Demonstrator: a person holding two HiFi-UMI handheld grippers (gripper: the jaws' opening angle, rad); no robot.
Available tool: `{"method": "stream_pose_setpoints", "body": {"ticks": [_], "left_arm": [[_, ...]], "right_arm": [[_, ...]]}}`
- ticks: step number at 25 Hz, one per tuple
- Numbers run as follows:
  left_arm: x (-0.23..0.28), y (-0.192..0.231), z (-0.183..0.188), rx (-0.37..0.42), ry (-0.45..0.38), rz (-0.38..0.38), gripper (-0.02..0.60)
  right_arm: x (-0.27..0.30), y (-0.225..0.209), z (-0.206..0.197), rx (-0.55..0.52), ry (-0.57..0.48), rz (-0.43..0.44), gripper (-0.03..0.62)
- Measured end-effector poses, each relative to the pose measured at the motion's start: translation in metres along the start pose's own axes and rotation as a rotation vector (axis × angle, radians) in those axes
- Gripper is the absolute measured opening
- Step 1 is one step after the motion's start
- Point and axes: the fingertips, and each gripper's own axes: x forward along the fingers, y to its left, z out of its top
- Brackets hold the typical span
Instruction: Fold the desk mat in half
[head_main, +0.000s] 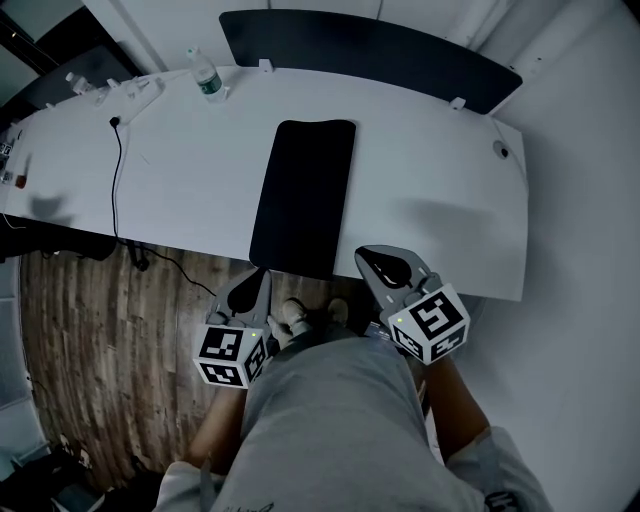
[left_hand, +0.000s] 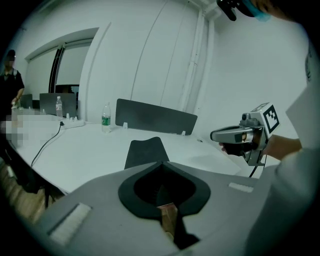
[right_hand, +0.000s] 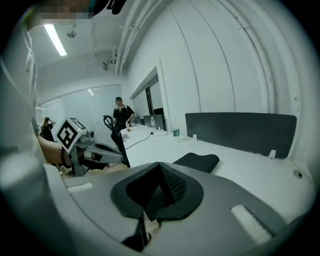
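Well ahead and far left of the left fingers: black cable (head_main: 118, 190) runs over the white desk (head_main: 200, 200) from a power strip (head_main: 135, 95), water bottle (head_main: 208, 77) upright just right of that, near the back edge

Left gripper (head_main: 262, 274): fingers (left_hand: 100, 200) pressed together, tips meeting, nothing between them, held low at the person's waist by the desk's front edge

Black desk mat (head_main: 303, 195) lies flat on the desk just ahead of both sets of fingertips, in the gap between the two grippers. Short near end sits at the desk's front edge, long side runs away toward the dark divider panel (head_main: 370, 50). It touches neither gripper

Right gripper (head_main: 364, 256): fingers closed too, empty, tips just right of the mat's near corner

Likely both are held closed and off the mat as a rest pose, one each side so either near corner is in reach

Mat shows as a narrow strip. Its near edge looks rounded in the right gripper view, but can't tell one layer or two, so this fits a mat laid out for folding or one already doubled over
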Motion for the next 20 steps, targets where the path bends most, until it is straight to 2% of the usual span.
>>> {"method": "stream_pose_setpoints", "body": {"ticks": [8, 20], "left_arm": [[-0.009, 0.007, 0.01, -0.013, -0.023, 0.029, 0.018], [-0.014, 0.0, 0.019, 0.0, -0.038, 0.01, 0.018]], "right_arm": [[0.01, 0.004, 0.007, -0.011, 0.002, 0.043, 0.005], [0.006, 0.01, 0.004, -0.022, 0.008, 0.057, 0.005]]}}
